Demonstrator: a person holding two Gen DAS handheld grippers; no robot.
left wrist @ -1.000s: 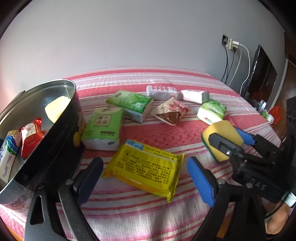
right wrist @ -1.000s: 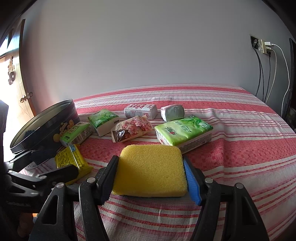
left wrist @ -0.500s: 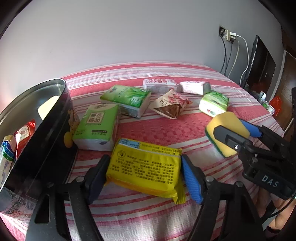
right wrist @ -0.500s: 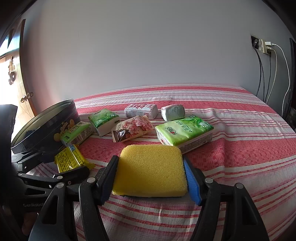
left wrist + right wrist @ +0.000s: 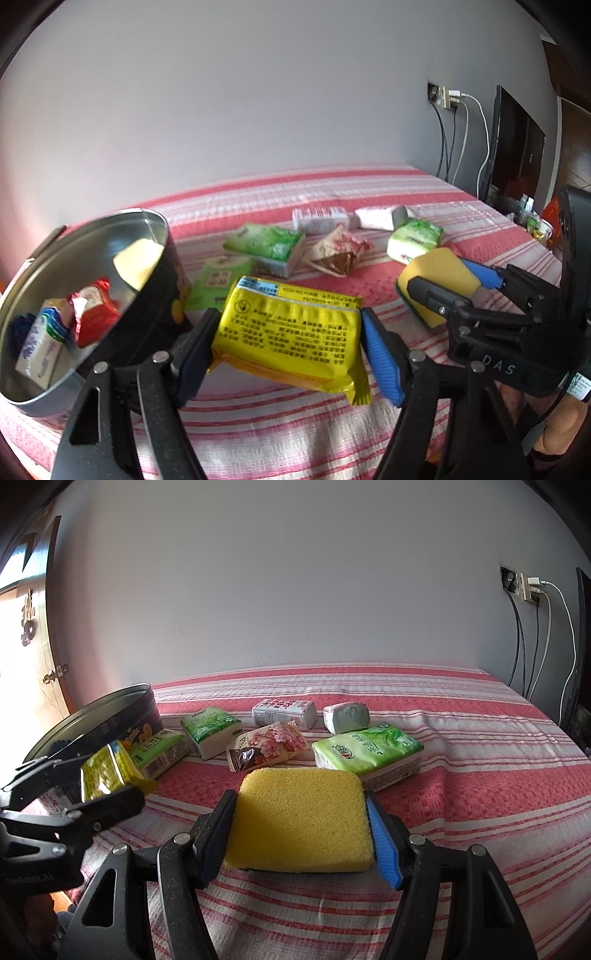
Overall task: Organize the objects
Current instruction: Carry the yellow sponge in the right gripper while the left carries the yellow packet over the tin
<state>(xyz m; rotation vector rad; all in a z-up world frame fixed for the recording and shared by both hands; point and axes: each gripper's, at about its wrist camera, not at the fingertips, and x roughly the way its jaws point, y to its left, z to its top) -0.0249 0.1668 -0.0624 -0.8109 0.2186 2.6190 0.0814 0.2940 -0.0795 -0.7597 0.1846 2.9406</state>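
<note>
My left gripper [image 5: 288,336] is shut on a yellow packet [image 5: 291,332] and holds it lifted off the bed, just right of the round metal tin [image 5: 147,221]. The tin holds a red packet [image 5: 94,314], a small carton [image 5: 40,343] and a yellow sponge [image 5: 136,258]. My right gripper [image 5: 301,827] is shut on a yellow sponge [image 5: 303,819], low over the striped bedspread [image 5: 480,775]. In the right wrist view the left gripper [image 5: 85,786] with the packet [image 5: 103,775] shows at the left, beside the tin [image 5: 92,716].
Loose on the bed: green tissue packs [image 5: 210,727] [image 5: 369,753] [image 5: 159,751], a floral snack bag [image 5: 266,746], a white carton [image 5: 284,710] and a grey-white pack [image 5: 347,714]. Wall socket with cables [image 5: 532,590] at right. A door [image 5: 29,627] at left.
My left gripper closed around the yellow packet and lifted it off the bed toward the tin. The right gripper kept hold of the sponge and stayed nearly still.
</note>
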